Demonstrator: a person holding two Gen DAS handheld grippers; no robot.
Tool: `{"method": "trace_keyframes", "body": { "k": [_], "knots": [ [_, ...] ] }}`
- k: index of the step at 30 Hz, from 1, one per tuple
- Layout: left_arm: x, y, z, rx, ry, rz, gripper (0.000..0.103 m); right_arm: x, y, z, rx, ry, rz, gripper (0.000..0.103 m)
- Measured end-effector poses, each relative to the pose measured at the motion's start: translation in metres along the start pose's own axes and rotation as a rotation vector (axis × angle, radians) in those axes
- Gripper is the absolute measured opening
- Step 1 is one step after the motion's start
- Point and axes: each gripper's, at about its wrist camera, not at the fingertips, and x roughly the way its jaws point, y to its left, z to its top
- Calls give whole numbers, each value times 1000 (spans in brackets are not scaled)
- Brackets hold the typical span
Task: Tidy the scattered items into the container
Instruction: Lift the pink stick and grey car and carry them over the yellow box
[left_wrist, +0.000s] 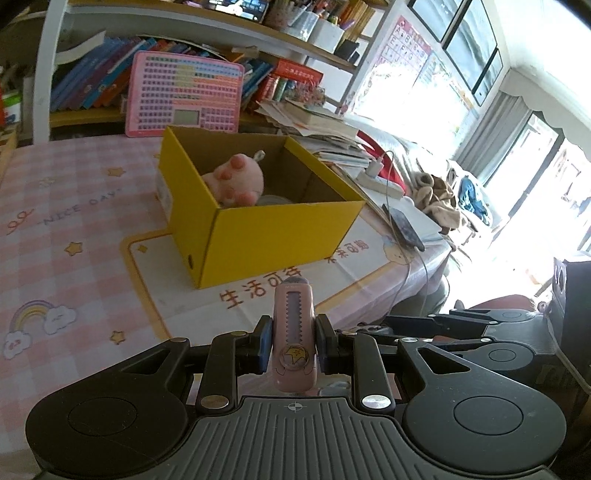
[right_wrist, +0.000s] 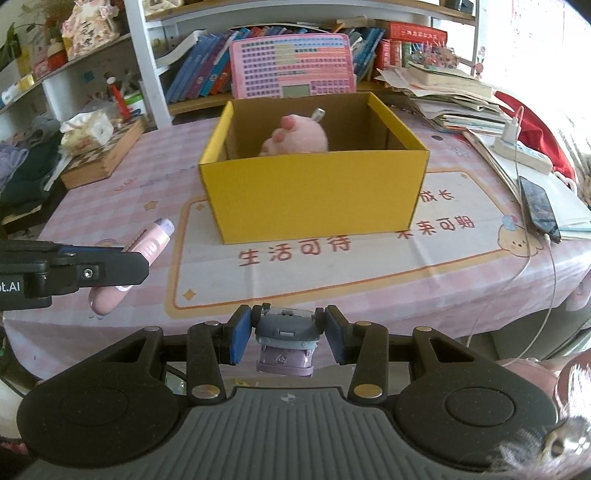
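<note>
A yellow cardboard box (left_wrist: 280, 236) (right_wrist: 317, 192) stands open on the pink tablecloth, with a pink plush paw (left_wrist: 236, 179) (right_wrist: 295, 140) inside. My left gripper (left_wrist: 293, 345) is shut on a long pink utility knife (left_wrist: 293, 332), held short of the box's near corner. In the right wrist view that knife (right_wrist: 147, 243) and the left gripper (right_wrist: 103, 266) show at the left edge. My right gripper (right_wrist: 286, 334) is shut on a small grey and purple correction tape dispenser (right_wrist: 286, 339), above the table's front edge, in front of the box.
A pink keyboard toy (right_wrist: 291, 66) leans against the bookshelf behind the box. Stacked papers (right_wrist: 450, 96), a power strip (right_wrist: 517, 147) with a cable, and a phone (right_wrist: 539, 206) lie at the right. A chessboard box (right_wrist: 103, 155) sits at the left.
</note>
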Motion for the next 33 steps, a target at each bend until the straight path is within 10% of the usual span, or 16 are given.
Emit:
{"method": "trace_keyframes", "body": {
  "k": [17, 33],
  "knots": [
    [58, -39, 28, 43, 26, 0, 23, 21, -64, 25, 3, 16, 12, 41],
    [66, -56, 84, 85, -128, 104, 23, 24, -96, 88, -67, -142, 99, 41]
  ]
}}
